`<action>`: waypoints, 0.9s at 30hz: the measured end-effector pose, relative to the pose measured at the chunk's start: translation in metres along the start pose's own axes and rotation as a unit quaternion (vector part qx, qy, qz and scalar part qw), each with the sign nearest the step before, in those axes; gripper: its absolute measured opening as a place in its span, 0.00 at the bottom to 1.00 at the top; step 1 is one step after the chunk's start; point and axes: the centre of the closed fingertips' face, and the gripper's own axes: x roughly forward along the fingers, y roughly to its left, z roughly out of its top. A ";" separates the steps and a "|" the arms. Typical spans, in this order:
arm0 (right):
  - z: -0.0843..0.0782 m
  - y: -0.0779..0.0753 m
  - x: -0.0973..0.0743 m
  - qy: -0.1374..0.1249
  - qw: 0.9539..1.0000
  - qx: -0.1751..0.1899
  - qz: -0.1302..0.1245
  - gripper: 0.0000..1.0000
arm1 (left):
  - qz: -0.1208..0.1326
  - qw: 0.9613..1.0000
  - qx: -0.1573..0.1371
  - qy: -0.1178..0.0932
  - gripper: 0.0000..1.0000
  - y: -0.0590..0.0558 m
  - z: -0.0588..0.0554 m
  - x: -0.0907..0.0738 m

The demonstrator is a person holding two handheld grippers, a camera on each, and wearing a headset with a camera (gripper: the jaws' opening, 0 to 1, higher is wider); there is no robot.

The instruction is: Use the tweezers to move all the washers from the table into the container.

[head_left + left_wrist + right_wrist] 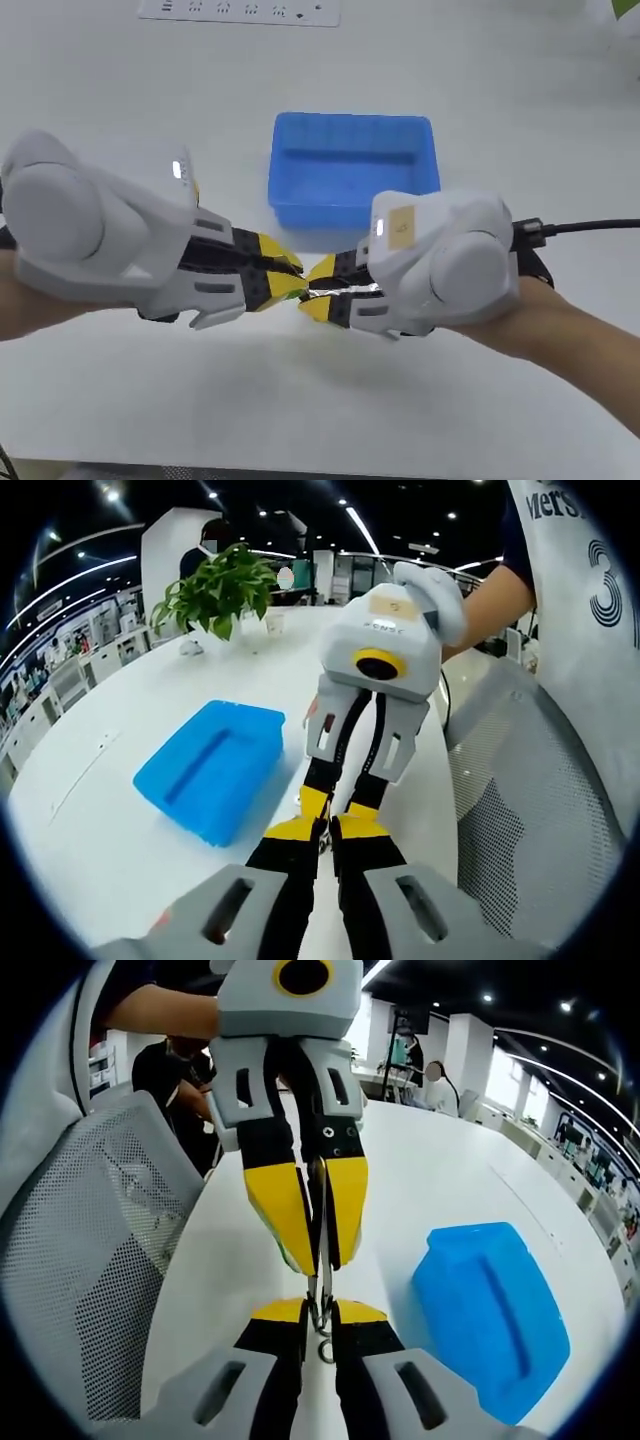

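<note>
Thin metal tweezers are held between both grippers above the white table. My left gripper comes in from the left, its yellow jaws shut on the tweezers. Facing it tip to tip, my right gripper is shut on the tweezers' other end. A small metal ring shows at the near end between the right jaws; I cannot tell whether it is a washer. Just behind the grippers stands the blue container, also seen in the gripper views.
A white power strip lies at the table's far edge. A black cable runs off to the right from the right gripper. A grey mesh chair stands beside the table, and a potted plant sits far off.
</note>
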 end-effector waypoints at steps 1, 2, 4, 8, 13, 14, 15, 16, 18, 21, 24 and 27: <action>0.000 0.000 0.000 0.000 1.000 0.000 0.001 0.10 | 0.000 1.000 0.001 -0.001 0.09 0.000 0.000 0.000; -0.001 0.000 -0.001 -0.001 1.000 0.002 0.004 0.10 | 0.000 1.000 0.001 -0.004 0.09 0.000 0.001 0.001; -0.001 0.001 -0.001 -0.002 1.000 0.002 0.006 0.10 | 0.000 1.000 0.003 -0.006 0.09 -0.001 0.002 0.001; 0.000 0.004 -0.002 -0.003 1.000 -0.006 0.006 0.10 | -0.002 1.000 0.018 -0.008 0.09 -0.005 0.004 0.002; 0.009 0.001 -0.007 -0.010 1.000 -0.012 0.000 0.10 | -0.001 1.000 0.022 -0.014 0.09 -0.005 0.012 -0.006; 0.011 0.001 -0.009 -0.011 1.000 -0.012 0.000 0.10 | 0.000 1.000 0.023 -0.015 0.09 -0.004 0.013 -0.008; 0.014 0.000 -0.011 -0.012 1.000 -0.012 0.000 0.10 | 0.001 1.000 0.022 -0.016 0.09 -0.003 0.016 -0.011; 0.016 0.000 -0.012 -0.011 1.000 -0.013 0.001 0.10 | -0.001 1.000 0.021 -0.016 0.09 -0.003 0.017 -0.013; 0.020 -0.002 -0.015 -0.011 1.000 -0.023 0.000 0.10 | 0.001 0.999 0.032 -0.017 0.09 -0.002 0.021 -0.017; 0.027 -0.005 -0.020 -0.011 0.999 -0.033 -0.004 0.10 | 0.002 0.999 0.035 -0.023 0.09 0.000 0.028 -0.021; 0.032 -0.011 -0.025 -0.012 0.999 -0.041 -0.011 0.10 | 0.005 0.999 0.045 -0.028 0.09 0.002 0.035 -0.023; 0.037 -0.018 -0.031 -0.010 0.998 -0.054 -0.021 0.10 | 0.008 0.998 0.052 -0.032 0.09 0.006 0.043 -0.024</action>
